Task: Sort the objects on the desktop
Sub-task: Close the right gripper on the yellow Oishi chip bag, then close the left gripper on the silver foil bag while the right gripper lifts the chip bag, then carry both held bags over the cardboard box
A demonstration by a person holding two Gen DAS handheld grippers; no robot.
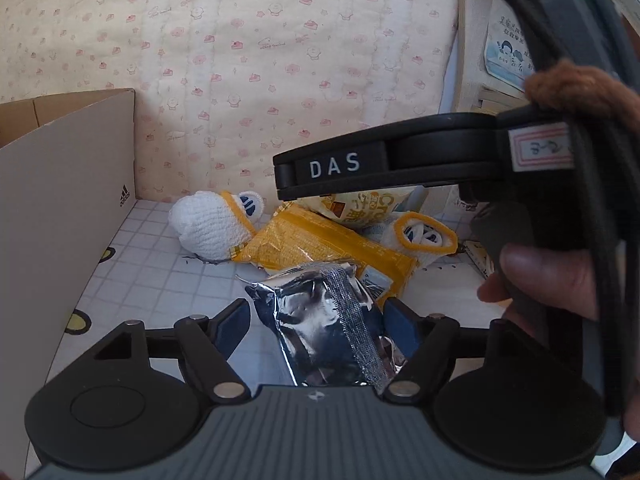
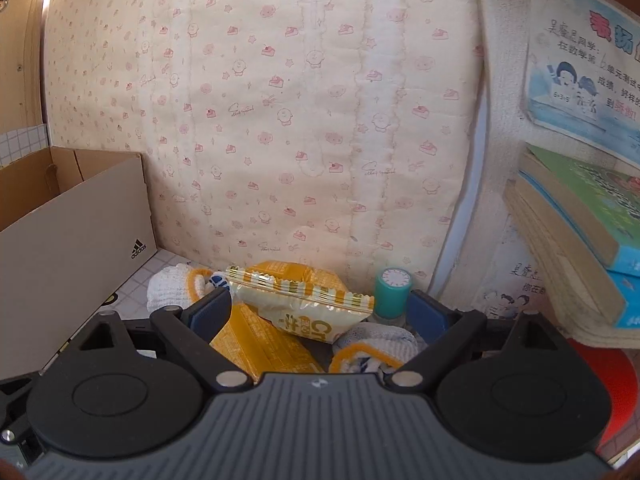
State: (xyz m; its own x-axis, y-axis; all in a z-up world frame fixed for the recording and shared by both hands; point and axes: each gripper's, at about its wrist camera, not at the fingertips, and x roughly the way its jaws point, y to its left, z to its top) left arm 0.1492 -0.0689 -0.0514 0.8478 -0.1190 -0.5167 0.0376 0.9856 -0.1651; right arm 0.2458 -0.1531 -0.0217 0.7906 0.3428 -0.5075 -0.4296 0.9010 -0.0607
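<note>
The cardboard shoebox (image 1: 68, 216) stands at nine o'clock on the tiled worktop (image 1: 160, 276). The yellow snack pack (image 1: 320, 244) lies central, crocheted slippers (image 1: 212, 228) at eleven o'clock of it. The silver foil packet (image 1: 324, 324) rests at six o'clock between the left gripper (image 1: 320, 320) jaws, which stand released, left pad clear of it. Judged light, crinkly, slippery; grip across the middle. The right gripper (image 2: 320, 312) jaws are spread wide, grasping nothing, straddling the striped snack bag (image 2: 304, 300).

A white grid-patterned tabletop (image 1: 160, 264) carries a cardboard box (image 1: 60, 216), knitted socks (image 1: 212, 228) — and snack packets (image 1: 320, 240).
</note>
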